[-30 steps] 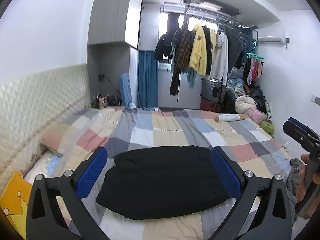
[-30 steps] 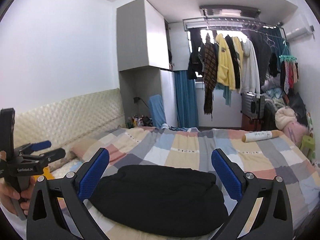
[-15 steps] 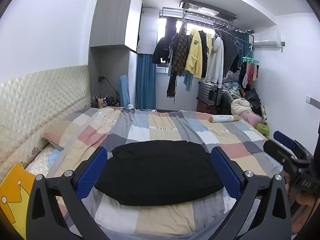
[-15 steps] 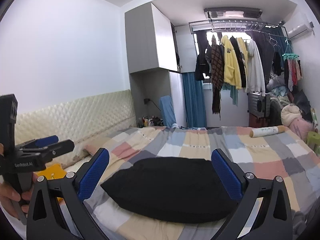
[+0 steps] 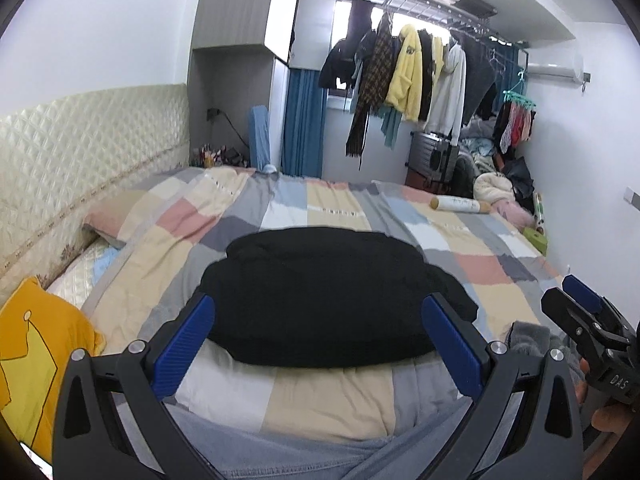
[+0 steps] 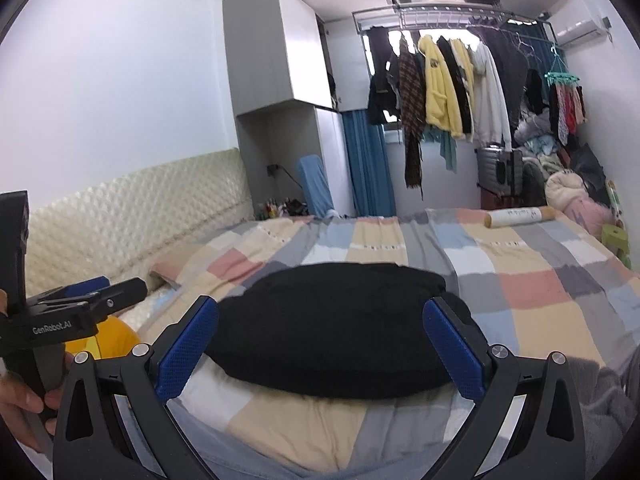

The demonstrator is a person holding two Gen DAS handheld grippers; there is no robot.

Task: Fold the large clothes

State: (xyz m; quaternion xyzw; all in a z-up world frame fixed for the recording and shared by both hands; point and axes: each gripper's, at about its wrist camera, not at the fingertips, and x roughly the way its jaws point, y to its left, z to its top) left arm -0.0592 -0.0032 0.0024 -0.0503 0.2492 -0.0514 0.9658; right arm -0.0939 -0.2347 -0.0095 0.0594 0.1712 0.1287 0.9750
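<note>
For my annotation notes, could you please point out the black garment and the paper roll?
black garment (image 5: 332, 292), left wrist view, middle of the folded fabric.
paper roll (image 6: 520, 216), right wrist view, middle of its side.

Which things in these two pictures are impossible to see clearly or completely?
- Black garment: both views; dark fabric hides its folds, and the fingers cover its near corners.
- Yellow cushion: left wrist view, cut by the edge; right wrist view, behind the left gripper.
- Print on the roll: too small.
</note>
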